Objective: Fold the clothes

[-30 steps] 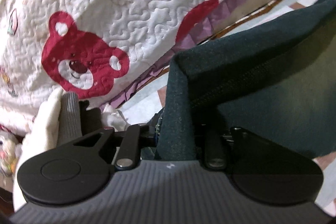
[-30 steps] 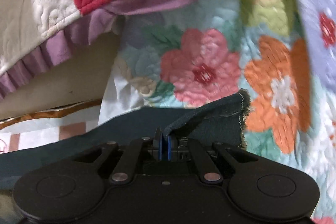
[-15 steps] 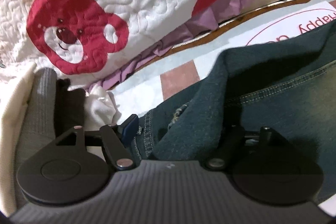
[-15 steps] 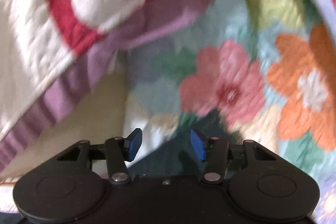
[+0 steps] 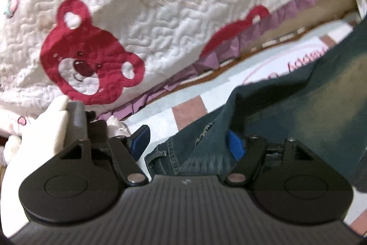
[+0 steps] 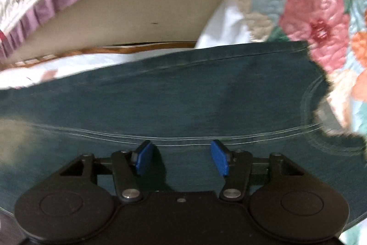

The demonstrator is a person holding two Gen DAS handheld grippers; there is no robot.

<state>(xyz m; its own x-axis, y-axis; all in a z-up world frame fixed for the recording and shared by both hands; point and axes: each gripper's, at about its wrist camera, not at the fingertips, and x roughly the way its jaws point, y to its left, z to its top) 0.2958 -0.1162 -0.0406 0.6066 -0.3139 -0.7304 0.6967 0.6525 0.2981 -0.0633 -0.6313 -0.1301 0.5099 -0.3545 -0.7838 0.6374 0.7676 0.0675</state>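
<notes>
Left wrist view: left gripper point(image 5: 188, 144) spread wide, blue pads point(image 5: 236, 147) well apart, gripping nothing; dark blue-green denim jeans point(image 5: 286, 111) lying on the white and pink patterned mat point(image 5: 160, 114), a raised fold of denim bunched between the pads and perhaps brushing the right one, blur making that hard to settle; white-gloved hand point(image 5: 43, 130) at left on the grey handle; cream quilted blanket with red bear faces and purple frill point(image 5: 160, 15) behind. Right wrist view: right gripper point(image 6: 181, 156) likewise wide open and empty, low over the jeans point(image 6: 183, 95) spread flat, pale double stitching running just past the pads point(image 6: 220, 157); flower-patterned quilt point(image 6: 318, 22) at right, touching the denim's frayed edge.
</notes>
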